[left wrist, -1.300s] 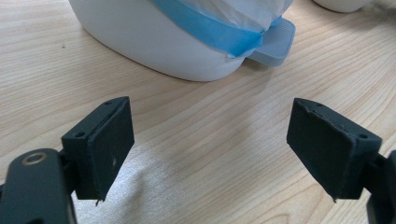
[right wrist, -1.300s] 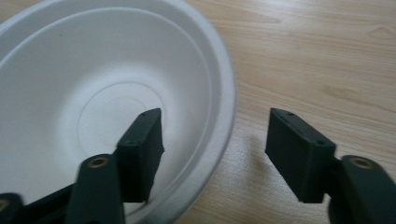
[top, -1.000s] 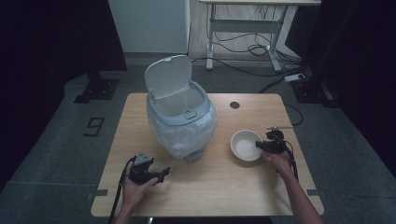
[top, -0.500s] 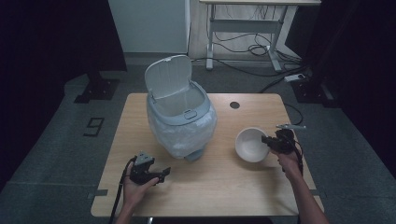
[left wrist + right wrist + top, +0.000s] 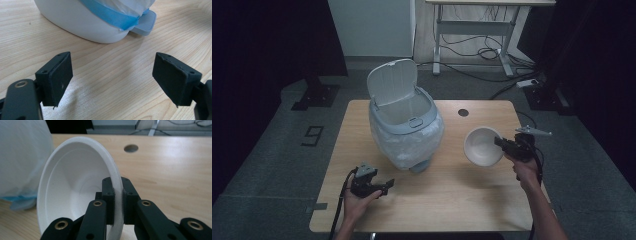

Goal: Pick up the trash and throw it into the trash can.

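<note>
Right gripper view is showing the right tool (image 5: 117,202) clenching the thin rim of a smooth white round bowl (image 5: 75,185), tilted above the pale woodgrain surface (image 5: 170,177); the left tool (image 5: 112,80) is resting released.

The high view looks steeply down on the table (image 5: 427,200); both tool views skim it closely, sharing the lined bin (image 5: 100,22).
</note>
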The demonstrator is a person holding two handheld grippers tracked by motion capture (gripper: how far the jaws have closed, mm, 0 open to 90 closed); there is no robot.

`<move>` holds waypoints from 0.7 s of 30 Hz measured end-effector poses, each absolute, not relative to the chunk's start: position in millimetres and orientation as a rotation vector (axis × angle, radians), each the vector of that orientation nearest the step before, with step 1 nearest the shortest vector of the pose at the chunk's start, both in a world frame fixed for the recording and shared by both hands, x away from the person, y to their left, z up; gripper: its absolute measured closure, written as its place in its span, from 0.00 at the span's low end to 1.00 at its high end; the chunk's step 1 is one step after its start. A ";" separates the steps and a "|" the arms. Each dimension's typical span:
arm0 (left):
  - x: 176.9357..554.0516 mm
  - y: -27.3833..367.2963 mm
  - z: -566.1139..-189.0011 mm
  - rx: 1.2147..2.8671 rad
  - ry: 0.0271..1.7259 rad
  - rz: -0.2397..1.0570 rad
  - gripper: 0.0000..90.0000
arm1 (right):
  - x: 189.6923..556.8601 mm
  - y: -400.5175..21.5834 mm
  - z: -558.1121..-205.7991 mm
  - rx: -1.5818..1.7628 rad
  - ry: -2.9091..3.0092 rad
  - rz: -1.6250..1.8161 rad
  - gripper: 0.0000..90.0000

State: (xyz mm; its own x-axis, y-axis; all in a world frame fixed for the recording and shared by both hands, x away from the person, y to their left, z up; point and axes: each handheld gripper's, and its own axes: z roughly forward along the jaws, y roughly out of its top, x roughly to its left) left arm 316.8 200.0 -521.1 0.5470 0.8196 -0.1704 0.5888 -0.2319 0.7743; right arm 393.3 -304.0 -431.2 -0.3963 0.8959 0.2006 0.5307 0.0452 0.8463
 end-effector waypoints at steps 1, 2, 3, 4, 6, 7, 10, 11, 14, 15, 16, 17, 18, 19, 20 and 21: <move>316.8 199.9 -521.1 1.938 1.142 0.343 0.18 | 391.7 -302.1 -422.2 1.418 1.935 1.323 0.92; 316.8 199.9 -521.1 1.938 1.142 0.343 0.18 | 391.7 -302.1 -422.2 1.418 1.935 1.323 0.92; 316.9 199.7 -521.3 1.936 1.144 0.341 0.18 | 390.2 -299.1 -411.7 1.394 1.925 1.349 0.92; 316.9 199.7 -521.3 1.936 1.144 0.341 0.18 | 390.2 -299.1 -411.7 1.394 1.925 1.349 0.92; 317.3 199.2 -522.0 1.940 1.144 0.337 0.18 | 388.7 -294.5 -398.7 1.361 1.915 1.377 0.92; 317.3 199.2 -522.0 1.940 1.144 0.337 0.18 | 388.0 -292.1 -393.1 1.345 1.910 1.389 0.92; 317.3 198.8 -522.2 1.942 1.141 0.334 0.18 | 386.6 -285.6 -382.0 1.312 1.899 1.422 0.92; 317.3 198.8 -522.2 1.942 1.141 0.334 0.18 | 386.6 -285.6 -382.0 1.312 1.899 1.422 0.92; 317.2 199.5 -521.7 1.938 1.144 0.334 0.18 | 386.8 -278.9 -370.7 1.282 1.888 1.451 0.92; 317.2 199.8 -521.4 1.938 1.144 0.334 0.18 | 387.0 -277.5 -367.7 1.278 1.887 1.456 0.92; 317.2 200.2 -521.3 1.936 1.145 0.334 0.18 | 387.4 -276.1 -364.7 1.273 1.884 1.459 0.92; 317.2 200.2 -521.3 1.936 1.145 0.334 0.18 | 387.4 -276.1 -364.7 1.273 1.884 1.459 0.92; 317.2 200.3 -521.2 1.937 1.146 0.333 0.18 | 387.6 -274.7 -361.6 1.269 1.881 1.462 0.92; 317.2 200.2 -521.4 1.937 1.146 0.333 0.18 | 387.8 -273.4 -358.4 1.264 1.878 1.463 0.92; 317.3 200.0 -521.5 1.938 1.146 0.333 0.18 | 388.0 -271.6 -354.3 1.258 1.875 1.465 0.92; 317.6 199.3 -522.2 1.939 1.146 0.328 0.18 | 388.2 -268.5 -347.5 1.251 1.869 1.474 0.92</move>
State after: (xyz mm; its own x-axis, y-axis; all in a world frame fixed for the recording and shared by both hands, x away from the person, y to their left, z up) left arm 317.6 199.3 -522.2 0.5476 0.8170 -0.1807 0.5975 -0.2307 0.7679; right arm 388.2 -268.5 -347.5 -0.4884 0.8537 0.1808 0.3750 0.0182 0.9269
